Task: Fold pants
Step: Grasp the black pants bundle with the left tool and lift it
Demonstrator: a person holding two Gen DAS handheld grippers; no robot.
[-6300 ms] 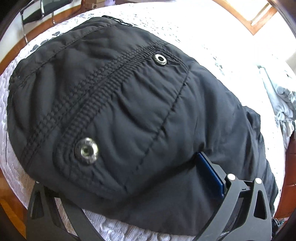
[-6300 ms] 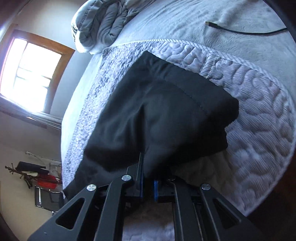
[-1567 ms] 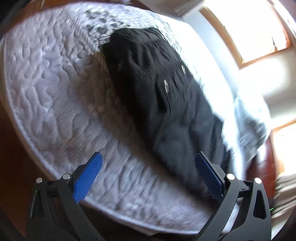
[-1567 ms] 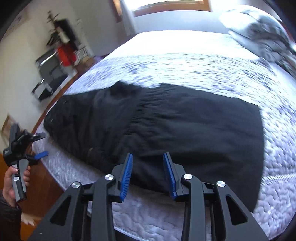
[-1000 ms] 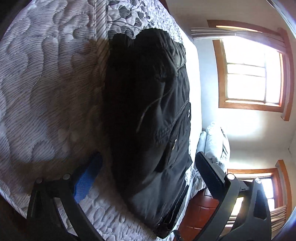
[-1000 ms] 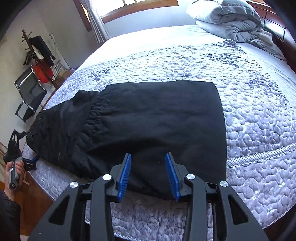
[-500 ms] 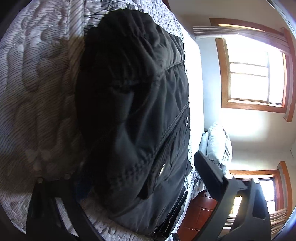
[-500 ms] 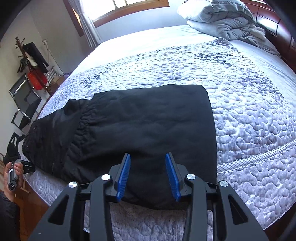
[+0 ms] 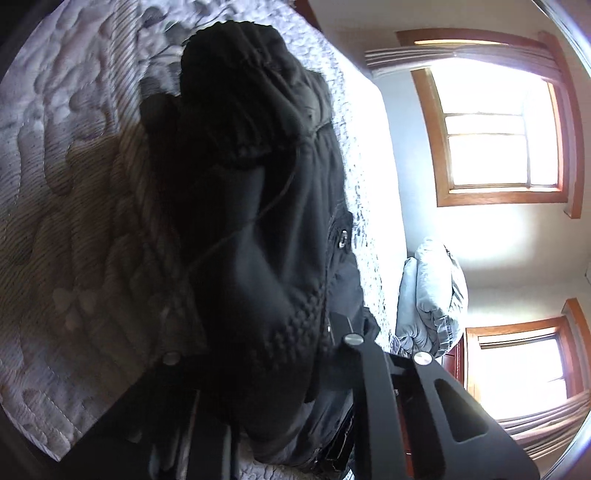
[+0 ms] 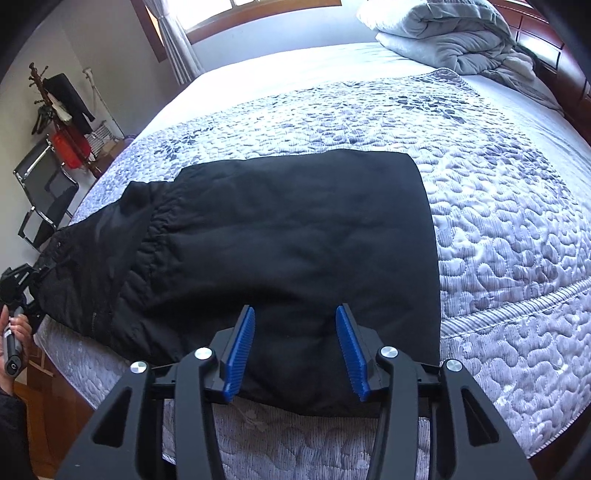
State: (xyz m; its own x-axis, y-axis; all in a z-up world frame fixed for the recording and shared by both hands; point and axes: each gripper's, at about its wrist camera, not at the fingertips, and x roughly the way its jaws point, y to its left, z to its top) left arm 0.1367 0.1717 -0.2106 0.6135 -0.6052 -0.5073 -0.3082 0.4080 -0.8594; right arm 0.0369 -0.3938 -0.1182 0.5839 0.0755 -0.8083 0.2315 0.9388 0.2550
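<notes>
Black pants [image 10: 288, 236] lie folded across a quilted bed, waistband end at the left edge. In the left wrist view the gathered waistband [image 9: 258, 229] fills the middle, bunched between my left gripper's jaws. The left gripper [image 9: 266, 354] is shut on the waistband; it also shows in the right wrist view [image 10: 22, 291], in a hand at the bed's left edge. My right gripper [image 10: 295, 350] is open, its blue pads [image 10: 240, 350] either side of the pants' near edge, not gripping.
The grey patterned quilt [image 10: 498, 229] covers the bed. A folded grey duvet [image 10: 454, 33] lies at the headboard. A chair [image 10: 44, 192] and coat rack [image 10: 62, 107] stand left of the bed. Windows [image 9: 498, 129] are behind.
My left gripper moved in on the waistband end and closed on it, from open. My right gripper came closer to the pants' near edge and stays open.
</notes>
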